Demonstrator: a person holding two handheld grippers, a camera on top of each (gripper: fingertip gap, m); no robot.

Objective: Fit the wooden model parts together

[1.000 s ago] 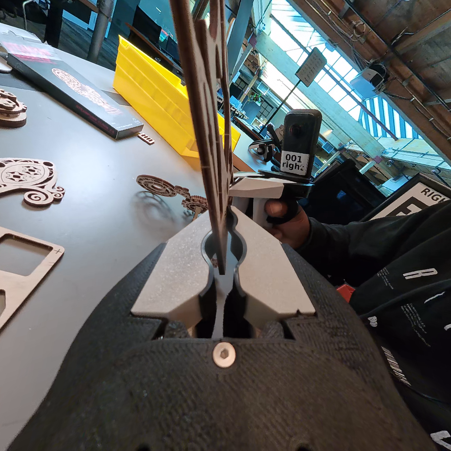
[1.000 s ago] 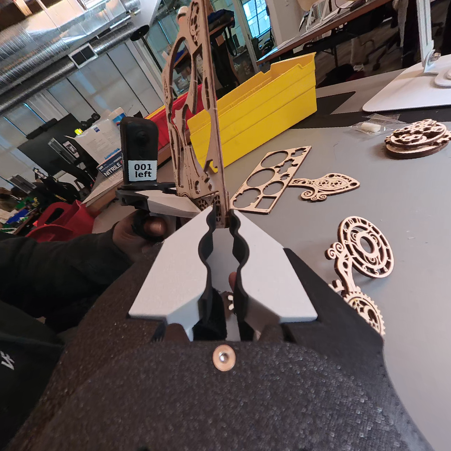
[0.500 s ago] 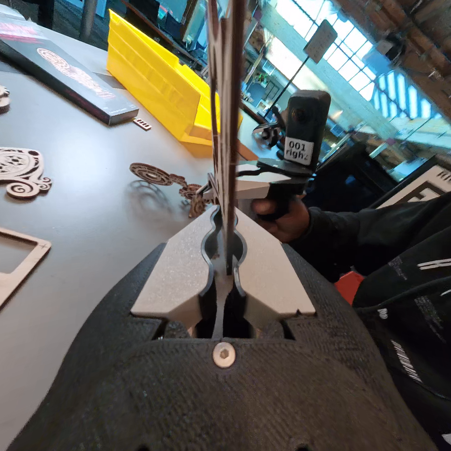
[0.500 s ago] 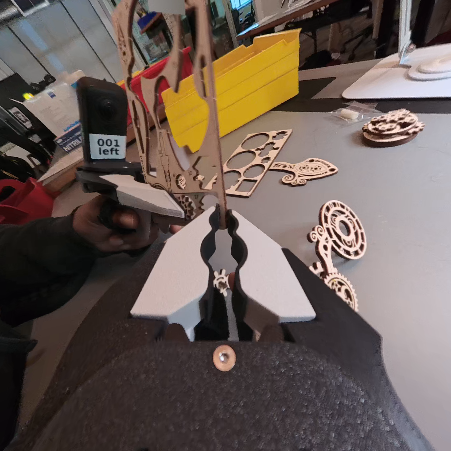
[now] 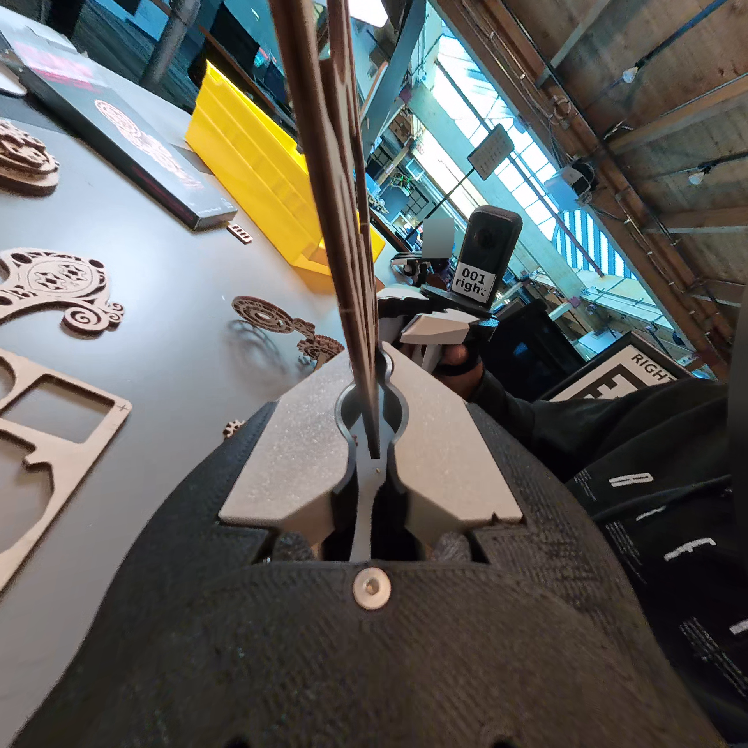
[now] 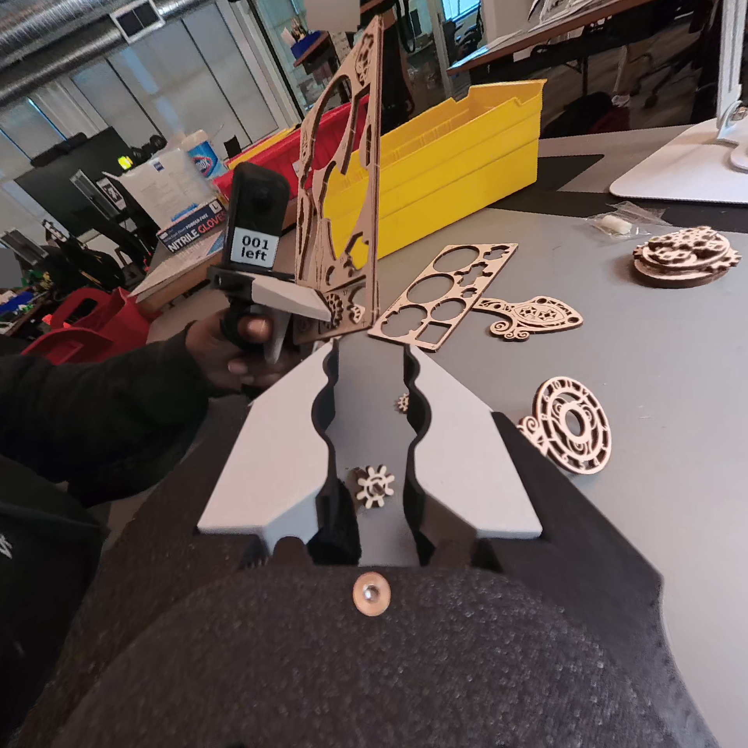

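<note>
- The left hand-held gripper (image 5: 370, 409) is clamped on a thin wooden sheet (image 6: 340, 202) full of cut-out holes
- The wooden sheet stands upright, with its low edge between the grey fingers (image 5: 299, 445), above the grey surface (image 6: 647, 384)
- The right hand-held gripper (image 6: 369, 356) has its fingers apart and holds nothing
- A small pale gear (image 6: 374, 485) lies on the surface, seen between the right fingers, near the camera
- A tiny gear (image 6: 402, 402) lies a bit farther off
- A round wheel piece (image 6: 570, 425) lies to the right of the right hand-held gripper
- An empty wooden frame (image 6: 441, 295) and a curly piece (image 6: 534, 317) lie flat farther away, touching each other
- A stack of gears (image 6: 684, 255) sits far right
- A long yellow bin (image 6: 457, 162) sits at the far side
</note>
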